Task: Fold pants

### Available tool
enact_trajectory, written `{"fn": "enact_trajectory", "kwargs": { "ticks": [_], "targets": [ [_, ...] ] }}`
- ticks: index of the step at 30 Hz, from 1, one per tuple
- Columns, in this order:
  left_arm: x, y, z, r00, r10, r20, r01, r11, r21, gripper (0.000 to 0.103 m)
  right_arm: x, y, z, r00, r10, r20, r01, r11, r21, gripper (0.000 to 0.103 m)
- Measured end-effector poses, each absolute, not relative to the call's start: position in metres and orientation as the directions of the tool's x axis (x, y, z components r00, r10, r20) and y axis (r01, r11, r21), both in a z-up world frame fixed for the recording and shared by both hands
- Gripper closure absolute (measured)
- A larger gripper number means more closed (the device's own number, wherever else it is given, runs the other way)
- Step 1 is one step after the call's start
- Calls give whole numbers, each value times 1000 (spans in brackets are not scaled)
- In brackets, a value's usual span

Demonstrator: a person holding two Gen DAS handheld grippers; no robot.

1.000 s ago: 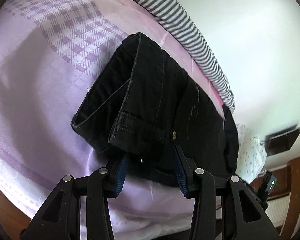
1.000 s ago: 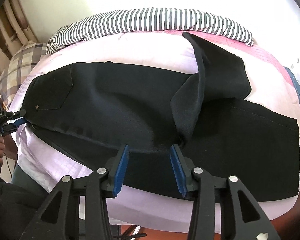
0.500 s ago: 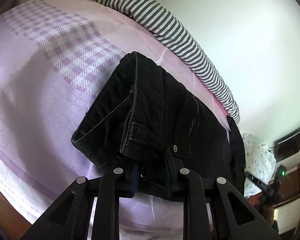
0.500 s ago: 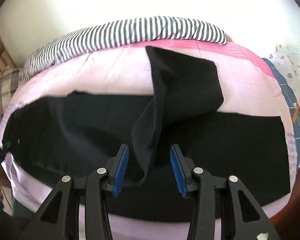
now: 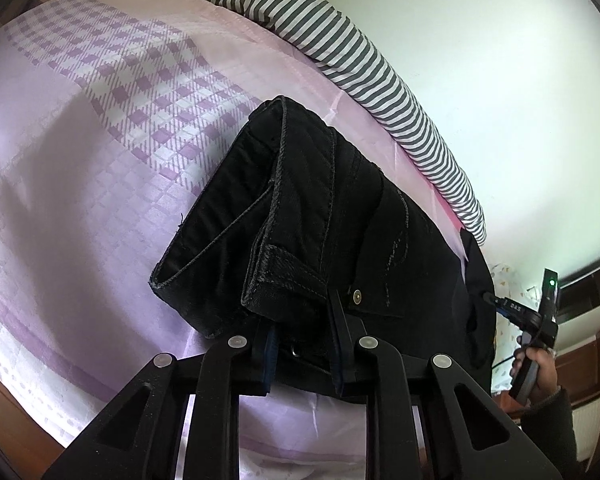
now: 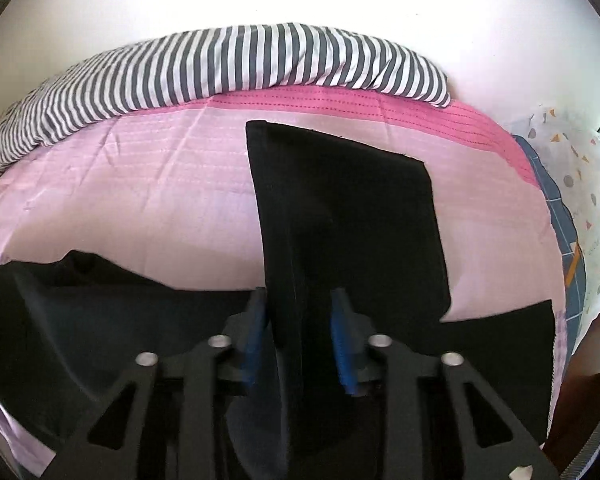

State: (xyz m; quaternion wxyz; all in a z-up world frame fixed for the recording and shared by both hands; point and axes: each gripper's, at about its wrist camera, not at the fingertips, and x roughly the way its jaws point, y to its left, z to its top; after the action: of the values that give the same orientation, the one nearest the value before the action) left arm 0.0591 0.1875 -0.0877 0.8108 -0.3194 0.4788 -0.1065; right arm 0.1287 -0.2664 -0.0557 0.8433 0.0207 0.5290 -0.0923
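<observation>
Black pants lie along the front of a pink and lilac bedspread. My left gripper is shut on the waistband corner, next to a metal rivet. In the right wrist view a pant leg is folded up across the bed, away from the rest of the pants. My right gripper has that leg's raised fold between its blue pads, and its jaws are closing on the cloth. The right gripper also shows far right in the left wrist view, held by a hand.
A grey and white striped quilt runs along the white wall at the back of the bed. A patterned white and blue cloth lies past the bed's right end. Brown wood shows below the front edge.
The left jaws closed onto the waistband. The right gripper slid right along the pants to the upturned leg, and its pads drew in around the fold.
</observation>
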Motion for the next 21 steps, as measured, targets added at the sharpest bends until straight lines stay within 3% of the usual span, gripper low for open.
{"fn": "enact_trajectory", "kwargs": {
  "ticks": [1,4,11,21],
  "targets": [
    [60,187,-87,518,-476,-711,-131,777,-615,82,131,-269,-58,416,-119,-901,181,982,-46,96],
    [61,187,-84,518,-466,-717,-128,787,-604,82,124,-278,-55,431,-130,-893,217,975,-37,99],
    [66,188,-84,513,-458,-726,-127,796,-591,83,58,-346,-44,465,-146,-873,404,913,62,99],
    [70,190,-83,497,-454,-740,-114,811,-574,84,-45,-403,-81,448,-133,-884,606,772,190,100]
  ]
}}
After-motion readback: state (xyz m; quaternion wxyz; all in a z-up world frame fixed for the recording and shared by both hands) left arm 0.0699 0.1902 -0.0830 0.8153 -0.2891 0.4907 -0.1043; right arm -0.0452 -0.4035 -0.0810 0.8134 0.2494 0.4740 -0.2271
